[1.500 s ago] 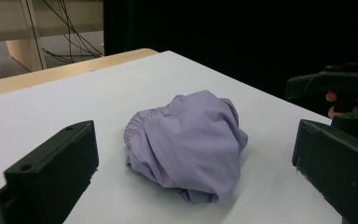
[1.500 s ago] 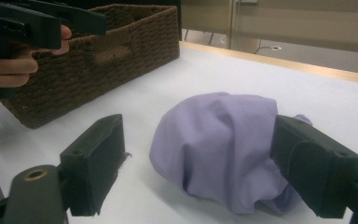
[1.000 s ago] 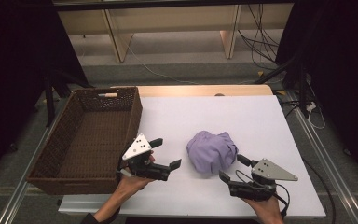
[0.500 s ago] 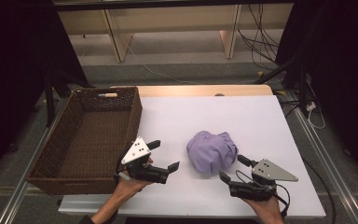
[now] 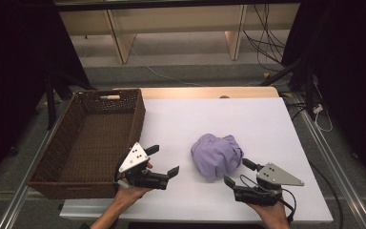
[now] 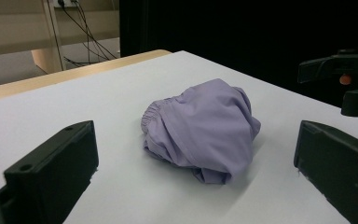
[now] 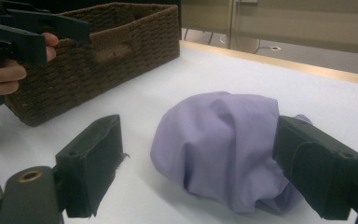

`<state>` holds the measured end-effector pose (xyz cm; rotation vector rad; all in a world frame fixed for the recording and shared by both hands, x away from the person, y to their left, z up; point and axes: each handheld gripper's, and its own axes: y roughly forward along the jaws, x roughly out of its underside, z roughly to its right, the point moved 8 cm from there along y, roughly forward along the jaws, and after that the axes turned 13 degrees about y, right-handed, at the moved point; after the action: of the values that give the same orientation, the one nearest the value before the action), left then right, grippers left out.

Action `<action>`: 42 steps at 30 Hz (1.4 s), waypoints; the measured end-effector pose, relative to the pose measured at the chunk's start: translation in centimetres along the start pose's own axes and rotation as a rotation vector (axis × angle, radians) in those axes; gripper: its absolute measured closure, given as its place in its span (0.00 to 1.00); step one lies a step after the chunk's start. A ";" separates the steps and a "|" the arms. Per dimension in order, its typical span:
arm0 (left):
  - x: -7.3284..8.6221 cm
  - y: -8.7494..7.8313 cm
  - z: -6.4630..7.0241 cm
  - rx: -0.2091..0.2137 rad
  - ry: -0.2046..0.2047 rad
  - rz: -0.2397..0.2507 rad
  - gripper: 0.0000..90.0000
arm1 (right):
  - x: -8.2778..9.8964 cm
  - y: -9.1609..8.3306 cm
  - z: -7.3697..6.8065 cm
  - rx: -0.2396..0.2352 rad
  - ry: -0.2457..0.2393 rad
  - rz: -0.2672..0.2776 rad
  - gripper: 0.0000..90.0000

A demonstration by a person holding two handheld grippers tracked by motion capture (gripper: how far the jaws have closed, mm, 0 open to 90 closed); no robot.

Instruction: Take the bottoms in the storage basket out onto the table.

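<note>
A crumpled lilac cloth (image 5: 217, 155) lies bunched on the white table (image 5: 267, 119), right of centre. My left gripper (image 5: 163, 160) hovers open a short way to the cloth's left, beside the basket's near corner. It points at the cloth and holds nothing. My right gripper (image 5: 238, 171) is open just in front of the cloth, on its right. In the left gripper view the cloth (image 6: 205, 121) lies ahead of the spread jaws. In the right gripper view the cloth (image 7: 219, 135) sits close, between the two open jaws, with no contact visible.
A brown wicker basket (image 5: 52, 157) stands empty along the table's left side, and its wall (image 7: 107, 51) appears in the right gripper view. The table's wooden far edge (image 5: 209, 92) borders a floor with cables and shelf legs.
My left gripper has drifted slightly toward the near edge of the table. The right gripper and the cloth have stayed where they were.
</note>
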<state>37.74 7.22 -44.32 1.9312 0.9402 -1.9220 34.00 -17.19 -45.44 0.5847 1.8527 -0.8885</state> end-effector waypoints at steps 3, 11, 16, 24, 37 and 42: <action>0.1 -0.2 0.2 -0.002 -0.003 0.001 0.00 | 0.1 0.0 -0.1 0.002 0.005 -0.005 0.19; 0.0 -0.1 0.7 0.009 0.004 0.001 0.00 | 0.1 0.0 0.0 0.003 0.004 -0.005 0.19; 0.1 0.0 0.5 0.007 0.000 -0.005 0.00 | 0.1 0.0 0.0 0.003 0.007 -0.003 0.19; 0.0 -0.1 0.6 0.008 0.001 -0.005 0.00 | 0.1 0.0 0.0 0.002 0.006 -0.001 0.19; 0.1 0.2 1.0 0.023 0.005 -0.012 0.00 | 0.1 0.0 0.0 0.003 0.007 -0.001 0.19; 0.0 0.1 0.9 0.019 0.000 -0.008 0.00 | 0.1 0.0 0.0 0.002 0.006 -0.002 0.19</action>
<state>37.08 6.59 -44.46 1.9407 0.9346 -1.9425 33.95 -17.18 -45.52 0.5866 1.8582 -0.8909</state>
